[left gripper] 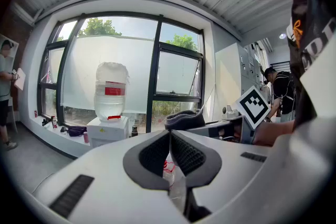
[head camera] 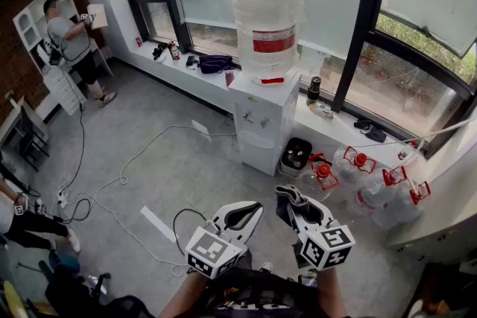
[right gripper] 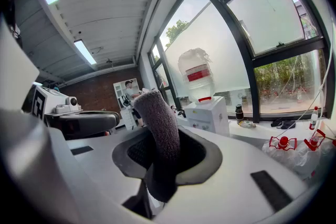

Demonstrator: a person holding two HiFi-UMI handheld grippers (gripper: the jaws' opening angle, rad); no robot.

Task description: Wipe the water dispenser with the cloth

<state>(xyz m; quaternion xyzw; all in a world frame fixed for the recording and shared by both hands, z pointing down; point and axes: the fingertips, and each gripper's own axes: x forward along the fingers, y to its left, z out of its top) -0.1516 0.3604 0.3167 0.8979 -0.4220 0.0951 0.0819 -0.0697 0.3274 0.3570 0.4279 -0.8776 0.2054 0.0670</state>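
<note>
The white water dispenser stands by the window with a large clear bottle on top; it also shows far off in the left gripper view and the right gripper view. My right gripper is shut on a dark grey cloth, which sticks up between its jaws; the cloth shows in the head view too. My left gripper is held beside it, jaws closed together with nothing between them. Both grippers are well short of the dispenser.
Several clear jugs with red caps lie on the floor right of the dispenser, beside a black bin. White cables trail across the grey floor. A person stands at shelves far left. The window ledge carries small items.
</note>
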